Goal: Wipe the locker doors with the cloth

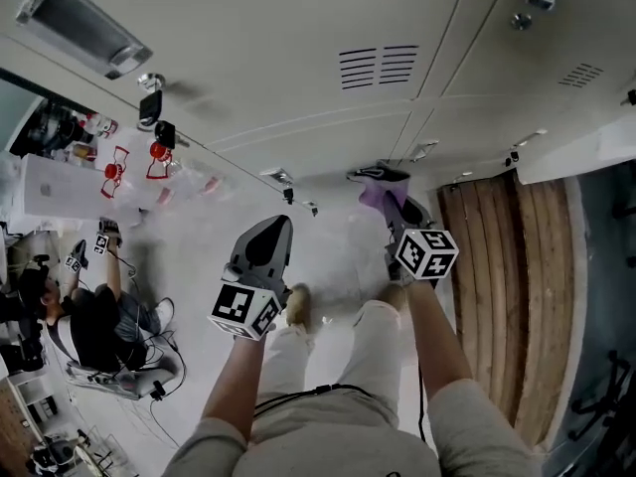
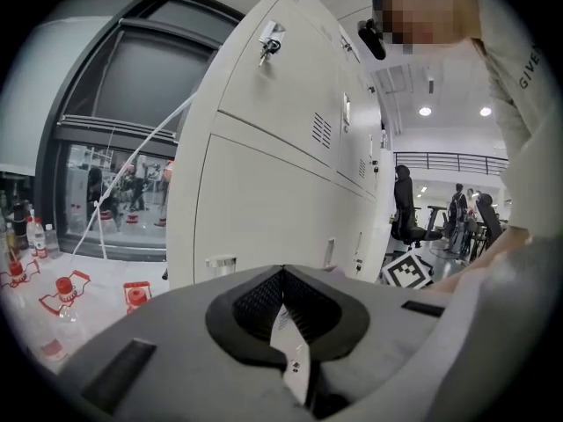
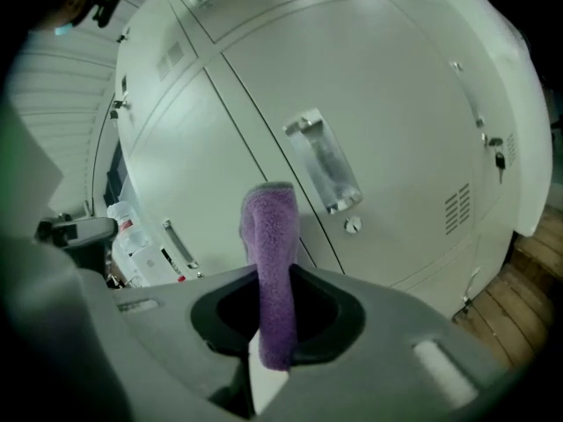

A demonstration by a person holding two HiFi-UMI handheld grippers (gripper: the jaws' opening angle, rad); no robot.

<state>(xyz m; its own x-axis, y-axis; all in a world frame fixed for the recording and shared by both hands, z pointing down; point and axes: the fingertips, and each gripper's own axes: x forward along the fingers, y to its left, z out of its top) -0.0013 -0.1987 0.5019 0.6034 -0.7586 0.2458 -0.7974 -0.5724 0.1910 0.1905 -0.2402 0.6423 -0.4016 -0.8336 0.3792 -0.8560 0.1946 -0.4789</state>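
The left tool (image 1: 266, 248) hangs with its jaws together on nothing, farther back from the lockers. The right tool (image 1: 390, 189) is nearer, clamped on a fluffy purple cloth (image 3: 269, 236) that stands out lengthwise past its tips, straight toward the pale grey metal locker doors (image 3: 387, 95) just ahead; whether it touches, I cannot tell

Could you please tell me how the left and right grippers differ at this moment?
The right gripper pinches a purple cloth; the left gripper holds nothing. In the head view, the right gripper sits nearer the locker doors than the left gripper. Both have their jaws closed.
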